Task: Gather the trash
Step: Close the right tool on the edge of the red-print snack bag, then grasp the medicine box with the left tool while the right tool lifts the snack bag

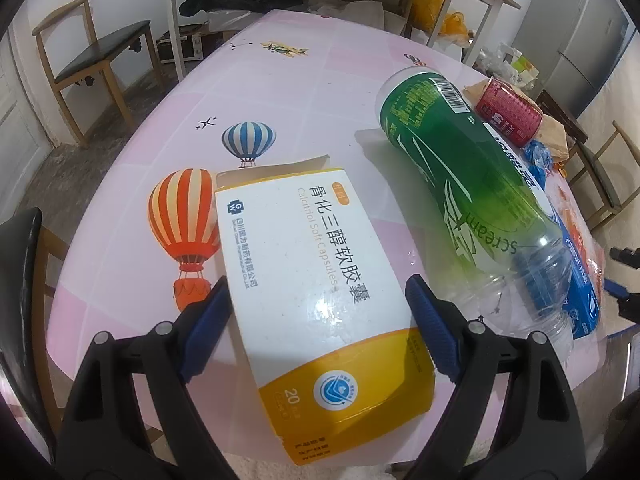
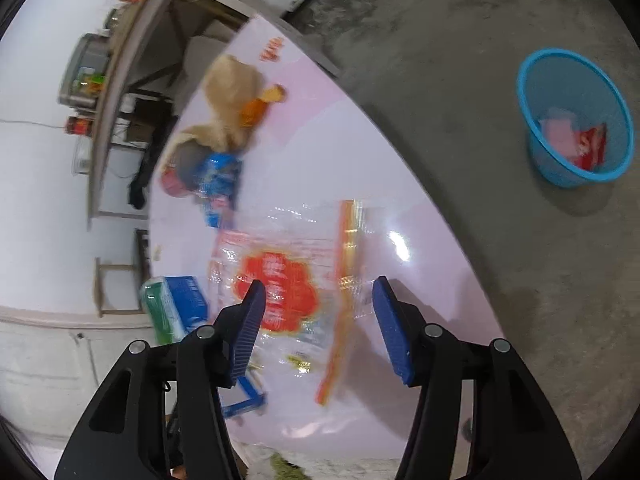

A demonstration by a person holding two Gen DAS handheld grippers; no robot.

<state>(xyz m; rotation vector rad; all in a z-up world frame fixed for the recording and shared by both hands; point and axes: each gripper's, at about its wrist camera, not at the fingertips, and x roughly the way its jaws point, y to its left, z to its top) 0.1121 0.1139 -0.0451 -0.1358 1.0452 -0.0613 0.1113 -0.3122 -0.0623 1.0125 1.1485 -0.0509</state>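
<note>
- Two grippers are yours: the left gripper [image 1: 316,320] straddles the white-and-yellow capsule box [image 1: 316,292] on the pink table [image 1: 132,152], jaws wide, pads apparently just clear of it.
- Your right gripper [image 2: 320,320] hangs parted above a clear plastic wrapper [image 2: 296,276].
- Beside the table, the blue wastebasket [image 2: 576,80] stands on the floor.

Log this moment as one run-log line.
left hand-held gripper: open, straddling white-and-yellow cardboard medicine box | right hand-held gripper: open above clear plastic wrapper with red print | blue mesh bin: on floor
</note>
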